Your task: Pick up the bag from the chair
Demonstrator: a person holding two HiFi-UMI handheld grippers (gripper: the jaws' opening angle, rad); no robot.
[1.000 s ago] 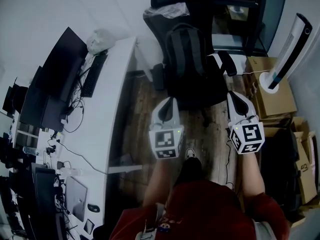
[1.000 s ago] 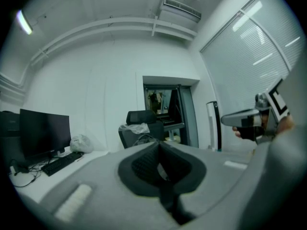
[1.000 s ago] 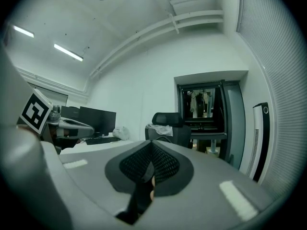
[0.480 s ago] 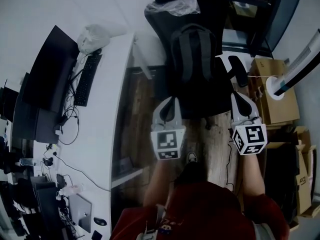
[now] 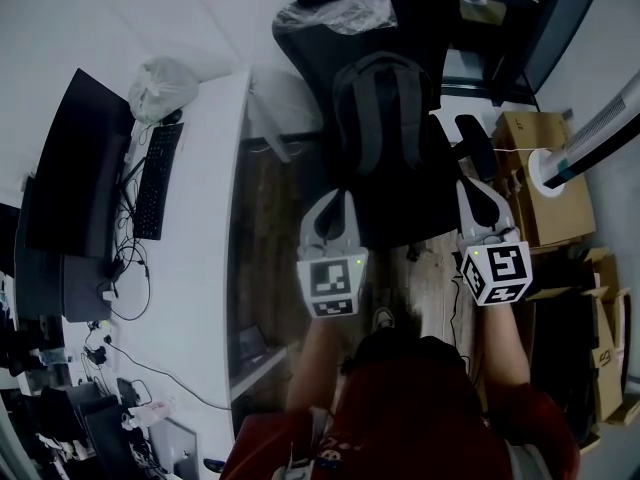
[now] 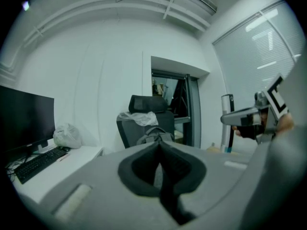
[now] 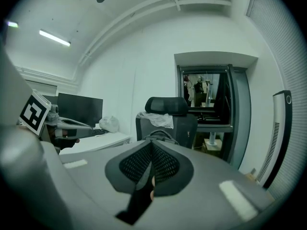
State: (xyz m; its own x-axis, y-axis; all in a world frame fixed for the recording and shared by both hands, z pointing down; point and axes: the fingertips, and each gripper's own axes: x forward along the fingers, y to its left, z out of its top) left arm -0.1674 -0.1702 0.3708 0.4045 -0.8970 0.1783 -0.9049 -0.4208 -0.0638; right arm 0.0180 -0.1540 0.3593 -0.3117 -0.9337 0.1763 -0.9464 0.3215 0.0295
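Head view: a dark grey fabric backpack (image 5: 385,118) sat upright on a black office chair (image 5: 405,206) beside a white worktop (image 5: 200,218). The left gripper (image 5: 346,200) and right gripper (image 5: 468,188) hovered short of it.

Left gripper view: jaws pressed together, empty.

Right gripper view: jaws likewise together, empty, backpack ahead.

From either gripper view only the top loop of the bag (image 6: 154,135) peeks over the grey body in front, so the rest of it and the seat of the chair (image 6: 127,131) are hidden. Looking down from the head view, the bag's lower end melts into the dark seat. The chair's headrest runs off the top edge there, the tower fan (image 5: 590,140) off the right, and the hands are tucked out of sight under the marker cubes of the left gripper (image 5: 343,203) and right gripper (image 5: 470,193)
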